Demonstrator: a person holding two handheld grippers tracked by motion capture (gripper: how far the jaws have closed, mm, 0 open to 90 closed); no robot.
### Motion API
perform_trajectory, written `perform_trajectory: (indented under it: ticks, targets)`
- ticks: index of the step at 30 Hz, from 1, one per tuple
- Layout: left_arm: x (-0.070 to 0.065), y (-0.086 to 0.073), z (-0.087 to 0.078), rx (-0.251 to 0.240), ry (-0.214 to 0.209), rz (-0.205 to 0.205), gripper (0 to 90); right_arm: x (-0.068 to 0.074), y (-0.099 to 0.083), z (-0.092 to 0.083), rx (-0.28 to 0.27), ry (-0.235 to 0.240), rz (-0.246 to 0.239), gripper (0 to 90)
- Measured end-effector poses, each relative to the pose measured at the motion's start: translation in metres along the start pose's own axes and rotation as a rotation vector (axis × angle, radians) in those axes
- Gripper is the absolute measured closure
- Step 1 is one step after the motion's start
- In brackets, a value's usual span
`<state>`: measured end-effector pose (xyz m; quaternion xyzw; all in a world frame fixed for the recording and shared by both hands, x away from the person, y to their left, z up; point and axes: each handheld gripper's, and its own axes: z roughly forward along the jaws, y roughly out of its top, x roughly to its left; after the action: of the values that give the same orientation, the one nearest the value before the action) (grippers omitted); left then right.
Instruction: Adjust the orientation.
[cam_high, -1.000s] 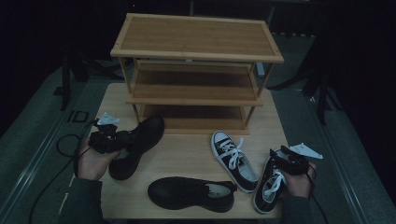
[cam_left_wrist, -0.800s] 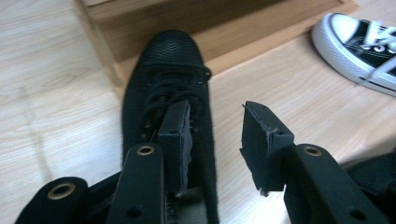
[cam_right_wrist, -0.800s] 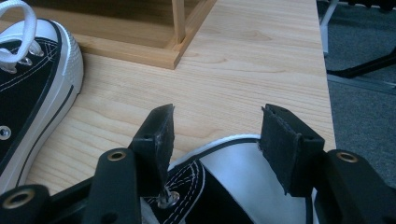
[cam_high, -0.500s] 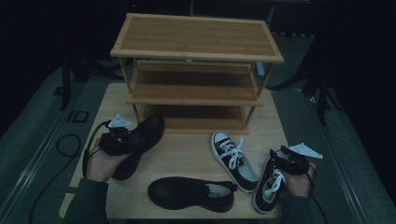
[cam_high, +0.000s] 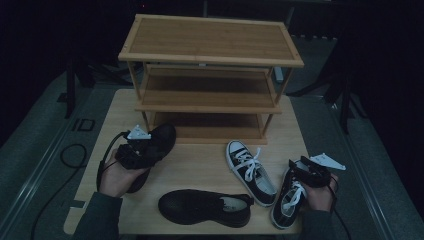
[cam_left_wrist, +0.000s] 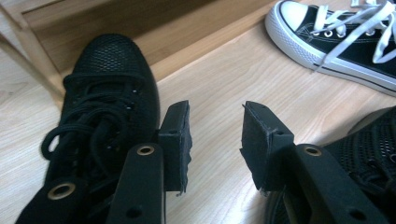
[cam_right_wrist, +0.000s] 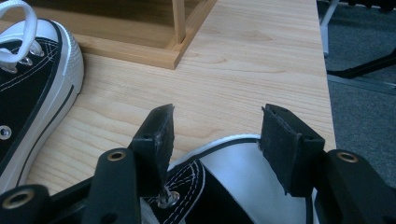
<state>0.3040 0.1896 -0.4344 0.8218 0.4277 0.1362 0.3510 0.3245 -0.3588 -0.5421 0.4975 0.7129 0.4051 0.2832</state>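
At the lower left of the high view, the left gripper (cam_high: 142, 150) hovers at the black mesh shoe (cam_high: 152, 150) that lies before the wooden shoe rack (cam_high: 212, 55), probably to move it onto a shelf. Its jaws are spread, nothing between them. At the lower right, the right gripper (cam_high: 305, 172) holds spread jaws over the black-and-white sneaker (cam_high: 290, 200), not pinching it.

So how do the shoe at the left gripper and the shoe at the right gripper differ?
The black mesh shoe is all black, laces included; the black canvas sneaker has white laces, toe cap and sole. The mesh shoe's toe reaches the shoe rack; the sneaker lies near the table's front edge. Both point toward the rack.
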Motion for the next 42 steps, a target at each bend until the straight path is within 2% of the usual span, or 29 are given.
perform_trajectory:
  ticks: [11, 19, 21, 24, 25, 34, 40, 42]
  targets:
    - [-0.013, 0.003, 0.005, 0.019, -0.015, 0.034, 60.0, 0.000, 0.000, 0.000, 0.000, 0.002, -0.001, 44.4]
    - [-0.017, 0.002, 0.007, 0.024, -0.037, 0.047, 57.2, 0.000, 0.000, 0.000, 0.000, 0.002, -0.001, 44.4]
    - [-0.020, 0.001, 0.009, 0.031, -0.054, 0.058, 56.5, 0.000, 0.000, 0.000, 0.000, 0.002, -0.001, 44.4]
    - [-0.021, 0.001, 0.010, 0.035, -0.058, 0.064, 56.2, 0.000, 0.000, 0.000, 0.000, 0.002, -0.001, 44.4]
    - [-0.026, 0.002, 0.010, 0.039, -0.067, 0.080, 56.0, 0.000, 0.000, 0.000, 0.000, 0.002, -0.001, 44.4]
    - [-0.032, 0.003, 0.010, 0.055, -0.097, 0.095, 56.7, 0.000, 0.000, 0.000, 0.001, 0.002, -0.001, 44.3]
    - [-0.044, 0.002, 0.014, 0.076, -0.131, 0.138, 57.0, 0.000, 0.000, 0.000, 0.000, 0.002, -0.002, 44.4]
    - [-0.044, 0.002, 0.014, 0.076, -0.131, 0.138, 57.0, 0.000, 0.000, 0.000, 0.000, 0.002, -0.002, 44.4]
